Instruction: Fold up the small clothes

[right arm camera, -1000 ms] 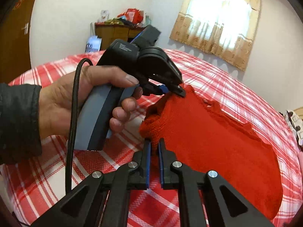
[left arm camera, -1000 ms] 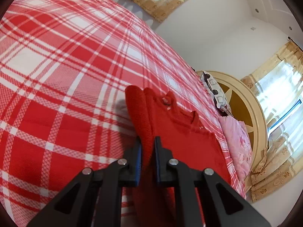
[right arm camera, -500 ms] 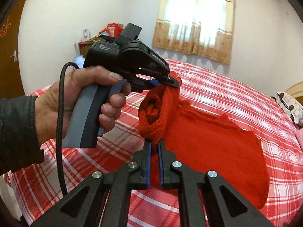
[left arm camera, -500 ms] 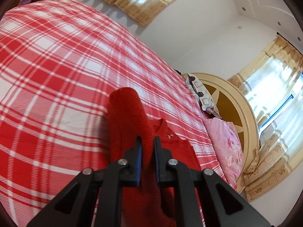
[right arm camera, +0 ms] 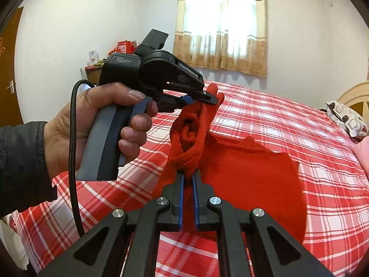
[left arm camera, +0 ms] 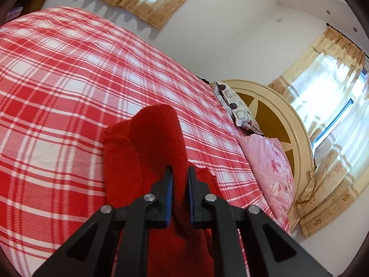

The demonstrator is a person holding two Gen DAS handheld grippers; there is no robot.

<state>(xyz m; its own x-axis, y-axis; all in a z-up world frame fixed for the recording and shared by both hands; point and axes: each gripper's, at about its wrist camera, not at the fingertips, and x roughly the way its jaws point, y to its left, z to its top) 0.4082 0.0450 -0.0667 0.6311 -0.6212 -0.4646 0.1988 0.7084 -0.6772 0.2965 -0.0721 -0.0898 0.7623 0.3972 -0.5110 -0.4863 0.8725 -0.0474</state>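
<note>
Red ribbed-knit sweater [right arm camera: 251, 173] bunched over plaid bedspread [right arm camera: 288, 120]

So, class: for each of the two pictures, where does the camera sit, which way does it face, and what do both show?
Left wrist: sits on the left gripper, faces along its fingers across the checked bed toward the headboard; only the fingers show, clamping the red sweater.
Right wrist: sits on the right gripper, faces the curtained window; shows a hand holding the left gripper.
Shared: sweater, bed, pillows.
</note>
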